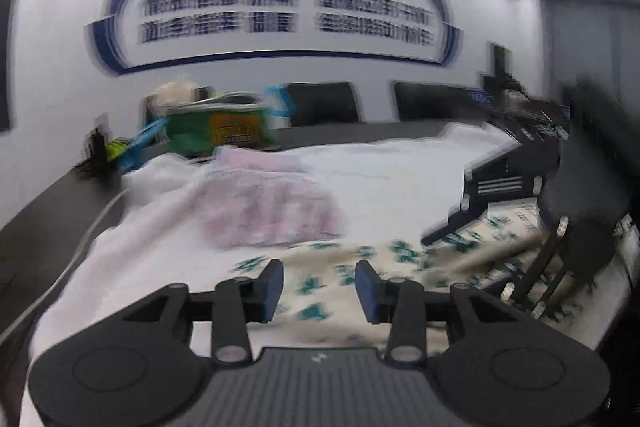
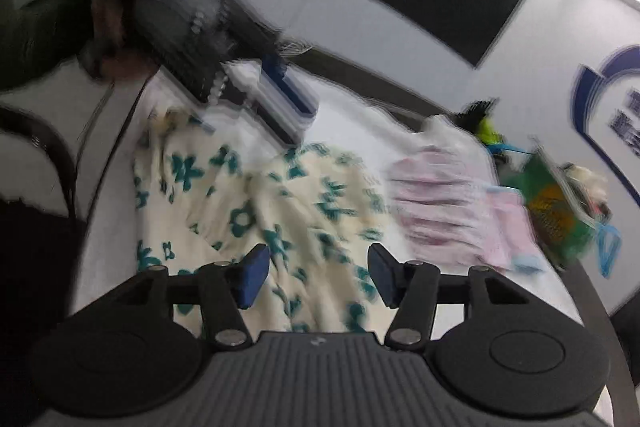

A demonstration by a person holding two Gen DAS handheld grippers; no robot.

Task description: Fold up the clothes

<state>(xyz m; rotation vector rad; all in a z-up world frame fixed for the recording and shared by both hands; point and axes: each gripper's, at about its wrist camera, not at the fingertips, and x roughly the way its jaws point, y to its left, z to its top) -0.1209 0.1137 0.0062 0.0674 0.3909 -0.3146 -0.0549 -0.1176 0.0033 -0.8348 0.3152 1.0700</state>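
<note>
A white sheet [image 1: 384,171] covers the dark table under a wall sign [image 1: 280,15]. The left gripper [image 1: 319,287] and right gripper [image 2: 318,275] both tilt down over the floral garment [image 2: 280,203], fingers spread, pinching nothing. A folded pink garment [image 1: 272,203] lies beyond; the green bag's [image 1: 216,131] contents are blurred.

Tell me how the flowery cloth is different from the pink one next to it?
The flowery cloth is cream with teal flowers; the pink cloth looks pale pink with fine stripes. The flowery cloth lies spread out and rumpled, while the pink cloth looks folded into a neat stack. The flowery cloth lies nearer both grippers, the pink cloth further back. Both rest on the white sheet.
</note>
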